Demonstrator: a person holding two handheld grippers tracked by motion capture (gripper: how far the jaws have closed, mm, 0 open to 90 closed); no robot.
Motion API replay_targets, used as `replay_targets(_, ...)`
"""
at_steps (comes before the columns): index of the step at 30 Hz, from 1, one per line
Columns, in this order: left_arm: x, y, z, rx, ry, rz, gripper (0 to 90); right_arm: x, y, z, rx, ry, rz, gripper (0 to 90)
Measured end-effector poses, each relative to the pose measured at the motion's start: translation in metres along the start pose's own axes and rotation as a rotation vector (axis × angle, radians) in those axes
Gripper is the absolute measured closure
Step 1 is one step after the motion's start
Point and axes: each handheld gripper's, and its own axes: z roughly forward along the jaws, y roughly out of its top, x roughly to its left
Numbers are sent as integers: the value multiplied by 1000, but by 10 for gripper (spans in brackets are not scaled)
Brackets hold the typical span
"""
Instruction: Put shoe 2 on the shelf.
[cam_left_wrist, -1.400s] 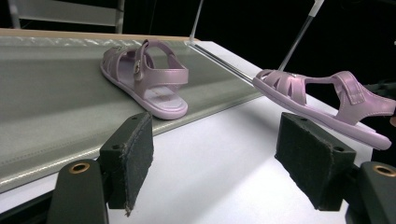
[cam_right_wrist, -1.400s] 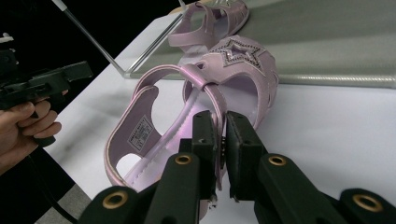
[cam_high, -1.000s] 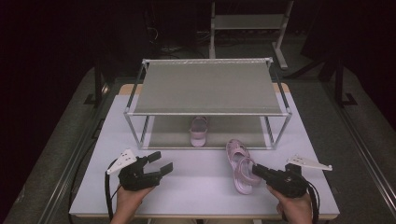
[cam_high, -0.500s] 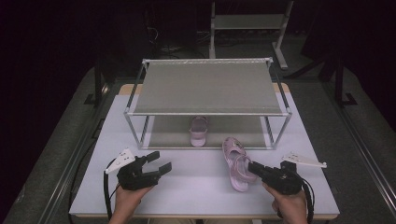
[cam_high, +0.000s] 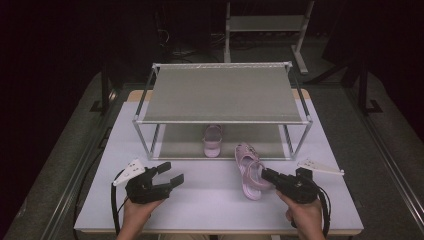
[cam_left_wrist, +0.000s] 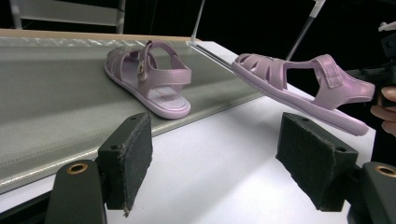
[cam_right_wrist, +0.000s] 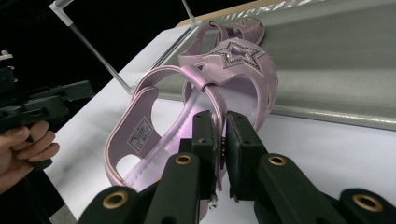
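Pink jelly sandal (cam_high: 249, 170) is what my right claw (cam_high: 267, 175) has got at the moment. The jaws are pinched tight on its back strap, and in the right gripper view you can see the strap squeezed between the two black pads (cam_right_wrist: 204, 135), with the star decoration (cam_right_wrist: 236, 56) on the toe end pointing away from me toward the rack. From the left gripper view the sandal (cam_left_wrist: 303, 86) looks lifted off the white surface (cam_high: 210, 192), heel end a bit lower than the toe, hanging from my claw with nothing under the sole.

It sits just in front of the metal shoe rack (cam_high: 222, 95), near the right half of the rack's front edge. The matching sandal (cam_high: 213, 140) is already lying on the rack's lower shelf, more or less in the middle, toe pointing toward the back. The two sandals are near each other but not touching.

My left claw (cam_high: 170, 175) is doing nothing useful: jaws spread wide, pads (cam_left_wrist: 133, 154) holding nothing, hovering low over the surface on the left side and pointing roughly toward the sandal I'm holding. It's well apart from both sandals.
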Motion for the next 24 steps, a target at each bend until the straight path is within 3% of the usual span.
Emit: replay_targets(24, 1, 1, 2, -5, -6, -6, 262, 0, 16, 33, -33, -21, 12, 823)
